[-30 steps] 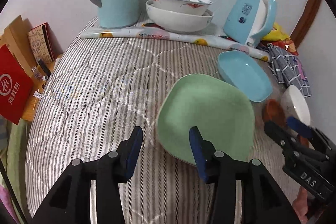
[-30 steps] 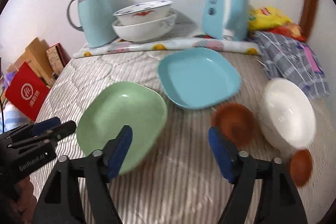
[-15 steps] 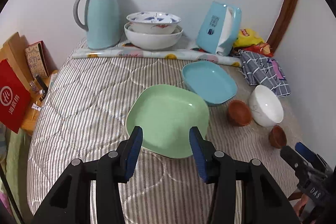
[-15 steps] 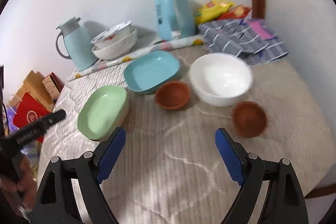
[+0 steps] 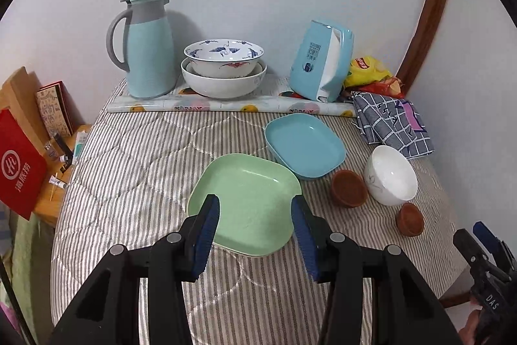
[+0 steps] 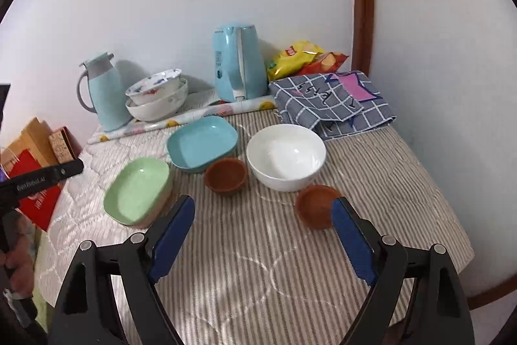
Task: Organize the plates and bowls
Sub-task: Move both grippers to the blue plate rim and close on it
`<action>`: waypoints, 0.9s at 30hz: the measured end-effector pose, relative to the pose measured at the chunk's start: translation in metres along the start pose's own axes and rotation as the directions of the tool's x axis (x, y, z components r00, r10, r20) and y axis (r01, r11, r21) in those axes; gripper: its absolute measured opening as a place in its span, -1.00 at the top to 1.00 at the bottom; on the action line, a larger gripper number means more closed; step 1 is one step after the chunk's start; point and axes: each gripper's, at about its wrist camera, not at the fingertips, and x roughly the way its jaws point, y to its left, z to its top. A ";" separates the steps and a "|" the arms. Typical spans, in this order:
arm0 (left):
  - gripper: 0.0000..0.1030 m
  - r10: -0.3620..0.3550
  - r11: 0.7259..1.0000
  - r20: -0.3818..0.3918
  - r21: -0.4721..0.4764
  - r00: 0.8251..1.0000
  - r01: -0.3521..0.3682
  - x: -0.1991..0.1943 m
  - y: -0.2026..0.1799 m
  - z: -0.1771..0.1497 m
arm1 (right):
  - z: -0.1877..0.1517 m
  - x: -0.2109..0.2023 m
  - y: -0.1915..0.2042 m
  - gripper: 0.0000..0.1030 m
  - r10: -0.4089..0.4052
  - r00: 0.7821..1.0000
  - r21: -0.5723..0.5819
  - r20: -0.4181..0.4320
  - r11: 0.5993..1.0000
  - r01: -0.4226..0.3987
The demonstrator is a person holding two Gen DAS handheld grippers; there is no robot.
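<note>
A green square plate (image 5: 248, 199) lies mid-table, with a blue square plate (image 5: 305, 144) just behind it. To their right stand a white bowl (image 5: 391, 175), a brown bowl (image 5: 349, 188) and a smaller brown bowl (image 5: 410, 219). My left gripper (image 5: 255, 215) hovers open above the green plate's near side, holding nothing. My right gripper (image 6: 261, 215) stands wide open over the bare cover in front of the brown bowl (image 6: 226, 175) and the small brown bowl (image 6: 315, 206), apart from both. The white bowl (image 6: 286, 154) sits behind them.
Along the back wall stand a blue jug (image 5: 145, 54), two stacked patterned bowls (image 5: 223, 67), a blue kettle (image 5: 320, 60), snack bags (image 5: 368, 70) and a checked cloth (image 5: 391, 122). The striped table cover (image 5: 129, 183) drops off at left, beside a red box (image 5: 19, 170).
Both grippers have risen and pulled back from the dishes, so more of the table shows. The right one swung right, from the green plate toward the brown bowls, and its jaws widened.
</note>
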 end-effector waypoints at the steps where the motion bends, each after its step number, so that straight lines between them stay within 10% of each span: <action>1: 0.15 0.007 1.000 0.001 0.000 1.000 -0.007 0.001 0.002 0.002 | 0.001 0.001 0.000 -0.68 0.013 1.000 0.003 -0.002 1.000 -0.013; 27: 0.15 0.011 1.000 -0.077 0.002 0.997 -0.010 0.090 0.008 0.053 | 0.058 0.089 0.026 -0.51 0.048 0.996 -0.061 -0.069 0.997 -0.052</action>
